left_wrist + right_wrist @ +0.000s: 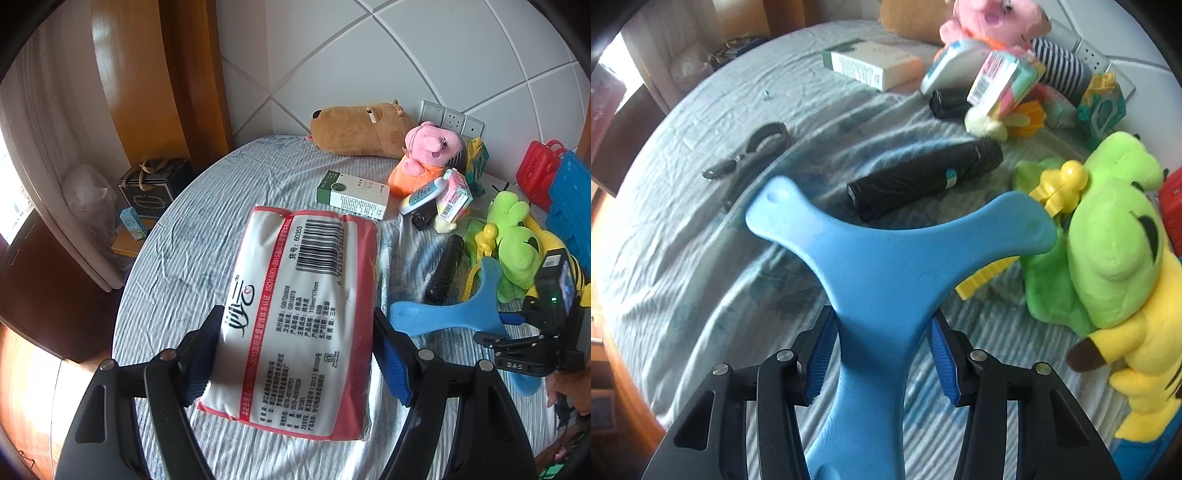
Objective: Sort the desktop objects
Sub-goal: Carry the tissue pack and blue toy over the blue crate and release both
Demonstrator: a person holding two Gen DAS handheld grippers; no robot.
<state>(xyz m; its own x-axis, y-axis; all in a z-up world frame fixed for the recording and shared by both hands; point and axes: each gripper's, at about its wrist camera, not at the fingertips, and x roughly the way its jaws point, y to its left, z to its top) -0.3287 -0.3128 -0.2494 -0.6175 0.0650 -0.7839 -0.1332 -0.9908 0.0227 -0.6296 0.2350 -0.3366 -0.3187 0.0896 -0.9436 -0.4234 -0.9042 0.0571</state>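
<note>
My left gripper (297, 350) is shut on a red and white tissue pack (295, 314), its blue pads pressing both long sides, held above the round table. My right gripper (882, 354) is shut on a blue three-armed foam piece (886, 251), gripping one arm; the foam piece also shows in the left wrist view (450, 310), beside the right gripper's body (550, 314). On the table lie a black bag roll (923, 177), a green and white box (875, 64), black scissors (753, 151) and several plush toys.
The round table has a pale blue striped cloth (192, 258). A brown plush (362, 129), pink pig plush (432, 147), green and yellow plush (1115, 258), small packets (1004, 85), a red case (535, 170) and blue item crowd the back right. A dark gift box (155, 184) sits beyond the left edge.
</note>
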